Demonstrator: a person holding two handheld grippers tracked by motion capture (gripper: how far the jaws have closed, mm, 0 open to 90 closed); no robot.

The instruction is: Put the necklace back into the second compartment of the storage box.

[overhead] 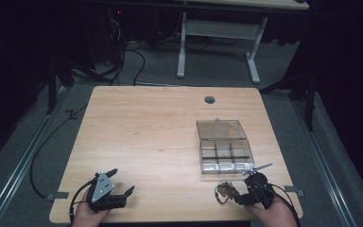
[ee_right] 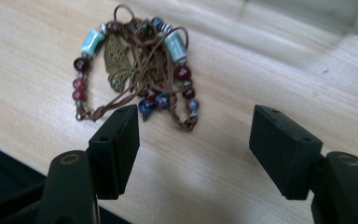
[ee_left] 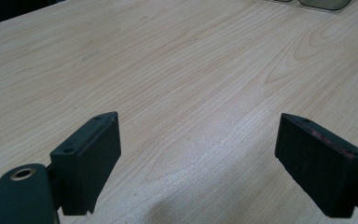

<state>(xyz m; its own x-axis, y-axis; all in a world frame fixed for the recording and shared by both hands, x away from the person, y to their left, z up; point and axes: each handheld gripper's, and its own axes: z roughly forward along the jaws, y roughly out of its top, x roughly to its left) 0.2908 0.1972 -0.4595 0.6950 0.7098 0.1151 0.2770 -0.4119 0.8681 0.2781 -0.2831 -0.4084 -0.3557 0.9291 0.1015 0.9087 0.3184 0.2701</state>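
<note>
A beaded bracelet (ee_right: 137,65) of dark red, blue and turquoise beads on brown cord with a brass pendant lies on the wooden table (overhead: 146,127), just beyond my right gripper (ee_right: 193,140). That gripper's jaws stand apart with nothing between them; in the high view the right gripper (overhead: 240,195) sits at the front right, with the bracelet (overhead: 225,190) to its left. My left gripper (overhead: 120,182) rests at the front left, open over bare wood; the left gripper (ee_left: 198,154) has wide-spread jaws.
A clear plastic compartment box (overhead: 227,155) with its lid (overhead: 220,129) laid open stands just beyond the right gripper. A cable hole (overhead: 210,100) sits near the table's far edge. Another desk's white legs (overhead: 182,47) stand on the floor behind.
</note>
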